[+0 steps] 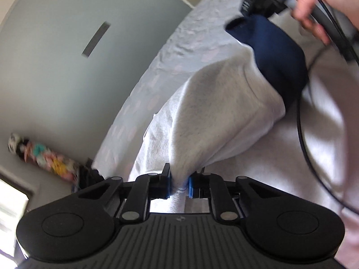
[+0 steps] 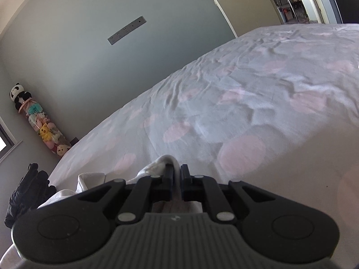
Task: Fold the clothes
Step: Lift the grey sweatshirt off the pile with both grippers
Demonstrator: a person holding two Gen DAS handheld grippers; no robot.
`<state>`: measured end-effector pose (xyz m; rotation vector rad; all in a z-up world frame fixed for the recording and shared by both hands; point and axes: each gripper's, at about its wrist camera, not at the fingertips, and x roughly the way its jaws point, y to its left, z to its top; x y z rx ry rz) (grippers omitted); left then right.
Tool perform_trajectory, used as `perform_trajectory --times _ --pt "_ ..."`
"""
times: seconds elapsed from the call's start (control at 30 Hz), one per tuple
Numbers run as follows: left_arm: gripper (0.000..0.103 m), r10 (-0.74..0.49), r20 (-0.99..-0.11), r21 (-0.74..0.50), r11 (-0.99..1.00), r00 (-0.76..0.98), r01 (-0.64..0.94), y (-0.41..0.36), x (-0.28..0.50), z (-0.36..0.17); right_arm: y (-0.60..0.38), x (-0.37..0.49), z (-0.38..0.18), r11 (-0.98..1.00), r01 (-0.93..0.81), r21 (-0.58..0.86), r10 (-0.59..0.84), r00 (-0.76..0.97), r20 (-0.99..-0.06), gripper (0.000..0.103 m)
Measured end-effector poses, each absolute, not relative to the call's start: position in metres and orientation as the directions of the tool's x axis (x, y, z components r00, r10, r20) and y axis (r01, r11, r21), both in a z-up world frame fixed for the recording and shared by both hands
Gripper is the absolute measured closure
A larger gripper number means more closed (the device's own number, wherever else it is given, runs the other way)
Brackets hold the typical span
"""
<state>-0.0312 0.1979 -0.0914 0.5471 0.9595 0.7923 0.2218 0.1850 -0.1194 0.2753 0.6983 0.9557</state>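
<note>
Left tongs (image 1: 180, 185): pinching a bunched fold of the pale grey knit garment with navy lining (image 1: 215, 116).
Right tongs (image 2: 178, 182): pressed together on a white edge of that garment.
Garment: lifted over the pink-spotted white bed sheet (image 2: 246, 94), stretching toward 1 o'clock.

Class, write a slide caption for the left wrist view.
Left gripper pinches a grey garment stretched over the bed toward the right gripper.
</note>
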Motion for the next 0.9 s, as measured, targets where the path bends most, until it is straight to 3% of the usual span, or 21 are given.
perform_trajectory --times 0.17,0.4,0.67,0.9 --pt "0.092 0.804 -0.453 0.553 0.592 0.384 -0.586 0.181 -0.064 -0.043 0.162 0.196 -0.089 0.585 -0.692 0.423 0.808 0.456 -0.372 0.096" --pt "0.093 0.847 -0.335 0.338 0.517 0.413 -0.786 0.198 -0.139 0.036 0.123 0.128 0.005 0.515 -0.833 0.204 0.852 0.471 -0.228 0.096" --pt "0.093 0.871 -0.168 0.074 0.478 0.462 -0.875 0.183 -0.243 0.105 0.088 0.032 0.129 0.404 -0.914 -0.036 0.914 0.406 -0.03 0.096" --pt "0.093 0.842 -0.007 -0.103 0.536 0.54 -0.838 0.179 -0.293 0.147 0.047 -0.022 0.202 0.396 -0.913 -0.095 0.916 0.386 0.111 0.097"
